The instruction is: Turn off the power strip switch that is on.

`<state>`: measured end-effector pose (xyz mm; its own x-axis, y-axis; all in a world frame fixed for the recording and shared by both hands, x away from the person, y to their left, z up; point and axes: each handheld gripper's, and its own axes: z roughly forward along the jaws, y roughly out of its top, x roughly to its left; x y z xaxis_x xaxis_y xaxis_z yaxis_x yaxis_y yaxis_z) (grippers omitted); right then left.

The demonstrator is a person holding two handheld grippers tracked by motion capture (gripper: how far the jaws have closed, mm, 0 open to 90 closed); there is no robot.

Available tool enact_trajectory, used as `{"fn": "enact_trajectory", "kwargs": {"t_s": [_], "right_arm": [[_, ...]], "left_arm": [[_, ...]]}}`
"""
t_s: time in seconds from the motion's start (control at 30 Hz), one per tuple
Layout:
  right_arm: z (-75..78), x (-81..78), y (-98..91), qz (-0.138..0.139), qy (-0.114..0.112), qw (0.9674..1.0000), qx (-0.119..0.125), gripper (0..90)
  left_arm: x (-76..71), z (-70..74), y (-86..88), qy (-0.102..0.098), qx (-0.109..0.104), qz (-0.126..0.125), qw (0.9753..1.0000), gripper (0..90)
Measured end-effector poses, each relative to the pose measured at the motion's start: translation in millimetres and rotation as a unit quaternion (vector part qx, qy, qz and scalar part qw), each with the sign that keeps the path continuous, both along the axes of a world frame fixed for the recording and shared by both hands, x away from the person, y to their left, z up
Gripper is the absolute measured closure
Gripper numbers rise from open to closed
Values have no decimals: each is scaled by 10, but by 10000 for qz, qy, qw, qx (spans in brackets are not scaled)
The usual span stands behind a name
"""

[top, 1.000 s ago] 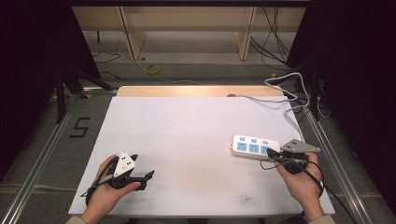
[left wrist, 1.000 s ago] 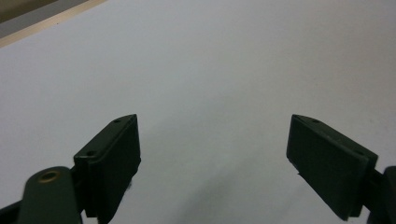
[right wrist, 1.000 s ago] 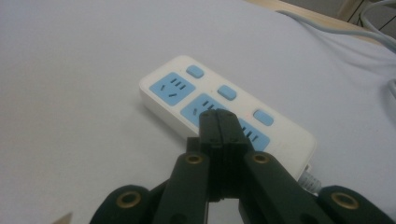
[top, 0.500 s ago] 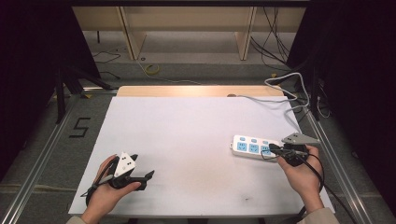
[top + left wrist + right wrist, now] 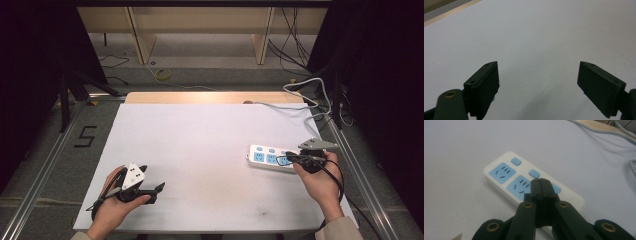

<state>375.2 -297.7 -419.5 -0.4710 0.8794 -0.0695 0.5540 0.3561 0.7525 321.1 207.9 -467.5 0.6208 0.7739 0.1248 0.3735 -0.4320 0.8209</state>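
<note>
Right tool (image 5: 541,182): jaws pressed together, nothing between them, tips over the power strip (image 5: 506,176) near its middle socket; contact unclear. Strip lies flat at the table's (image 5: 200,140) right side. Left tool (image 5: 150,190): jaws wide apart, empty, well apart from the strip.

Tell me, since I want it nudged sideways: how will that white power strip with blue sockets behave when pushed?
The white plastic power strip with blue sockets looks rigid and flat, so it will probably slide, not tip or roll. The smooth white table cover likely offers little grip. Its grey cable trails off the far edge and may drag or pivot it.
</note>
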Motion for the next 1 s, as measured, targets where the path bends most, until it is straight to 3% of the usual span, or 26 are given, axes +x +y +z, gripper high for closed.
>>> {"fn": "enact_trajectory", "kwargs": {"t_s": [1.0], "right_arm": [[14, 257, 7, -163, 220, 9996, -119, 900]], "left_arm": [[2, -4, -3, 7, 24, 4, 10000, 176]]}}
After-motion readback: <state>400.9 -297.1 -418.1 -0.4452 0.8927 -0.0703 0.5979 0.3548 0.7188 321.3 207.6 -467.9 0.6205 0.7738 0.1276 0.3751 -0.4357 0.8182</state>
